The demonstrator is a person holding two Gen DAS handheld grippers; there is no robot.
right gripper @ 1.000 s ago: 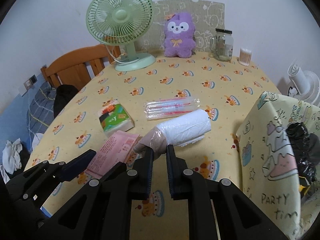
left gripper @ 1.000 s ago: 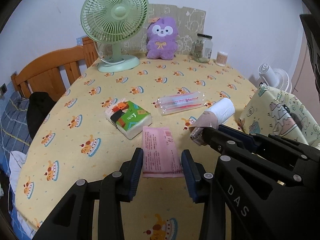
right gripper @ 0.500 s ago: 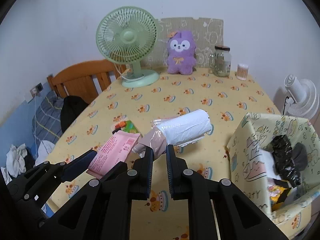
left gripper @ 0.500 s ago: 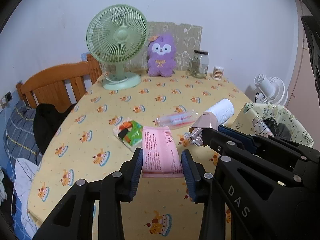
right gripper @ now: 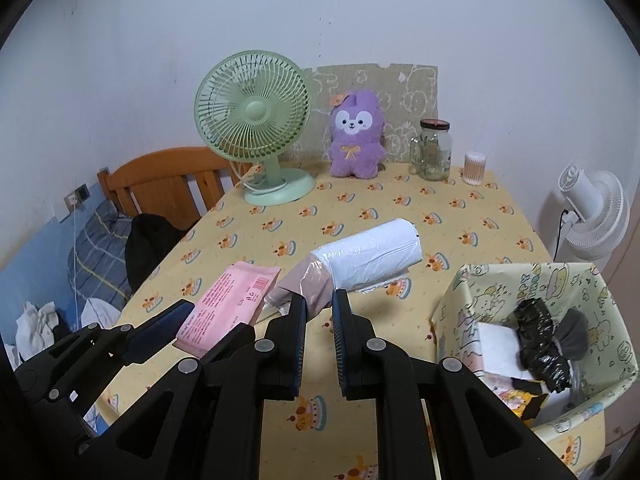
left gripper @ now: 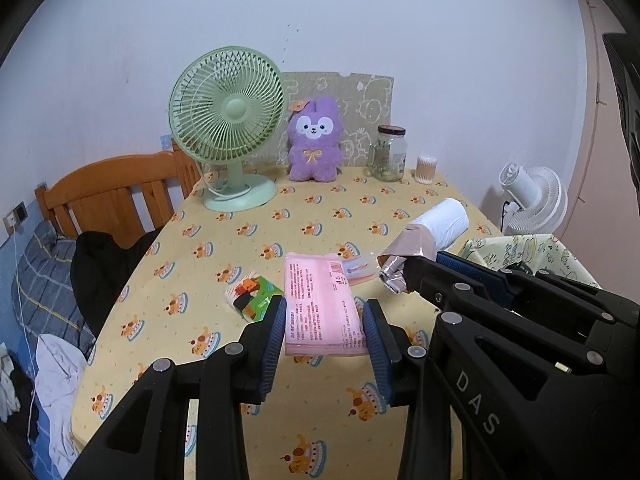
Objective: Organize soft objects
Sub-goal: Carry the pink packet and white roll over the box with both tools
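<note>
Yellow cake-print table [right gripper: 460,208] below; my left gripper [left gripper: 325,330] clamps the pink pack [left gripper: 318,304], my right gripper [right gripper: 319,308] pinches the white bag roll [right gripper: 370,258], long axis pointing away. Box [right gripper: 600,376] lies right, nearer the right gripper; its contents are partly hidden.

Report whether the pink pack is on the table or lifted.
Lifted: the left gripper clamps the pink pack, holding it above the tablecloth.
</note>
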